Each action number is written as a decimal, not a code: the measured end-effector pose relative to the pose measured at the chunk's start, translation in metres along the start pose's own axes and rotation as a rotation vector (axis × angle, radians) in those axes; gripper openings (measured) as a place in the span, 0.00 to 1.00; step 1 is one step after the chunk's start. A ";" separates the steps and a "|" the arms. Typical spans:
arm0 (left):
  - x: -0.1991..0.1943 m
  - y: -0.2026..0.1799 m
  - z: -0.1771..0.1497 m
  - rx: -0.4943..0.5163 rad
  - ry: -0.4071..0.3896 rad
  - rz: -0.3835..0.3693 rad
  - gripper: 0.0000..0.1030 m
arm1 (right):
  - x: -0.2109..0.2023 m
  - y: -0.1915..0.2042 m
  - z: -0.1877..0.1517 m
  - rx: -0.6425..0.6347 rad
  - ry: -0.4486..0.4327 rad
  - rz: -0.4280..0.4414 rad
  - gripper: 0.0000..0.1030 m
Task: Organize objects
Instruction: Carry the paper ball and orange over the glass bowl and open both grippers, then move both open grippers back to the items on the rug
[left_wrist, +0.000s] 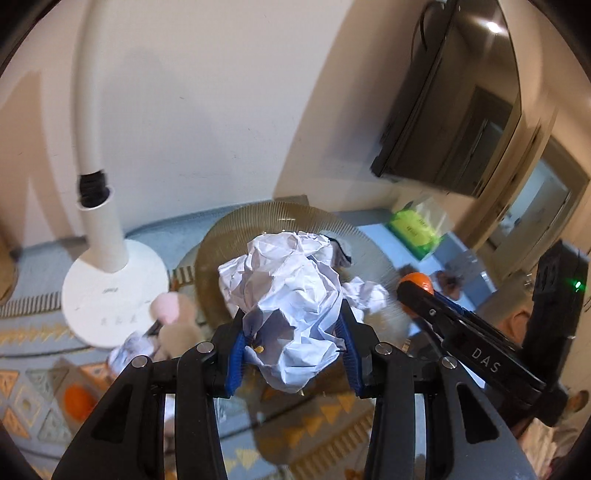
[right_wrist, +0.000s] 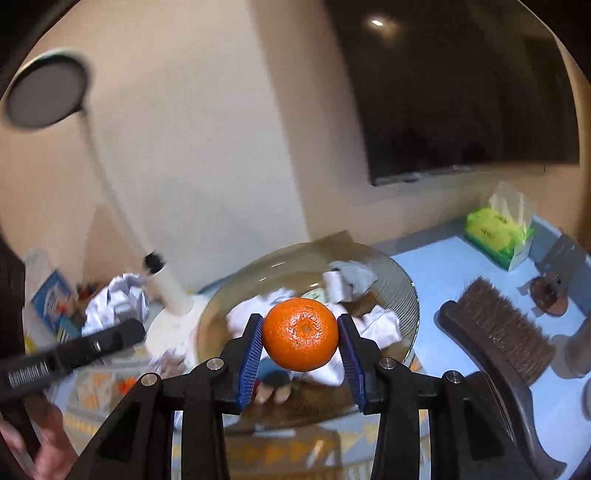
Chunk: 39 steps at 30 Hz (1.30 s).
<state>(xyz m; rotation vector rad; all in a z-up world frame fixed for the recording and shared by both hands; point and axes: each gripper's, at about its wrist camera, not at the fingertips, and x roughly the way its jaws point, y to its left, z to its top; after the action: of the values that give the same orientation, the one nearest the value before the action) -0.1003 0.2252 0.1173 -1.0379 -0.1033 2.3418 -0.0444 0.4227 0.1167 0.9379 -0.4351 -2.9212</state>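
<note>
My left gripper (left_wrist: 293, 325) is shut on a crumpled ball of white paper (left_wrist: 284, 295) and holds it in the air over a ribbed glass bowl (left_wrist: 221, 243). My right gripper (right_wrist: 301, 332) is shut on an orange tangerine (right_wrist: 301, 334) and holds it above the same bowl (right_wrist: 402, 291), which has crumpled paper (right_wrist: 384, 325) in it. In the left wrist view the right gripper (left_wrist: 413, 291) with the tangerine (left_wrist: 419, 280) is at the right. In the right wrist view the left gripper (right_wrist: 125, 332) with its paper (right_wrist: 118, 301) is at the left.
A white lamp base (left_wrist: 110, 295) with a bent neck stands left of the bowl. A second tangerine (left_wrist: 75, 400) lies on the patterned cloth (left_wrist: 33, 398). A dark brush (right_wrist: 495, 332) and a green tissue pack (right_wrist: 495, 230) lie on the blue tabletop (right_wrist: 443, 269). A dark screen (right_wrist: 461, 92) hangs on the wall.
</note>
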 end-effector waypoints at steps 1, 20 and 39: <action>0.008 -0.002 0.000 0.008 0.002 0.012 0.39 | 0.009 -0.004 0.002 0.024 0.015 0.008 0.39; -0.023 0.010 -0.010 -0.008 -0.036 -0.073 0.66 | 0.034 -0.036 -0.002 0.070 0.067 0.013 0.72; -0.218 0.154 -0.147 -0.212 -0.200 0.309 0.99 | -0.020 0.097 -0.092 -0.153 0.163 0.368 0.93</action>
<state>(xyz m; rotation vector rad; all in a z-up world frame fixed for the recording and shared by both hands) 0.0481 -0.0412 0.1139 -0.9704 -0.2921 2.7622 0.0203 0.3088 0.0837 0.9496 -0.3278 -2.4876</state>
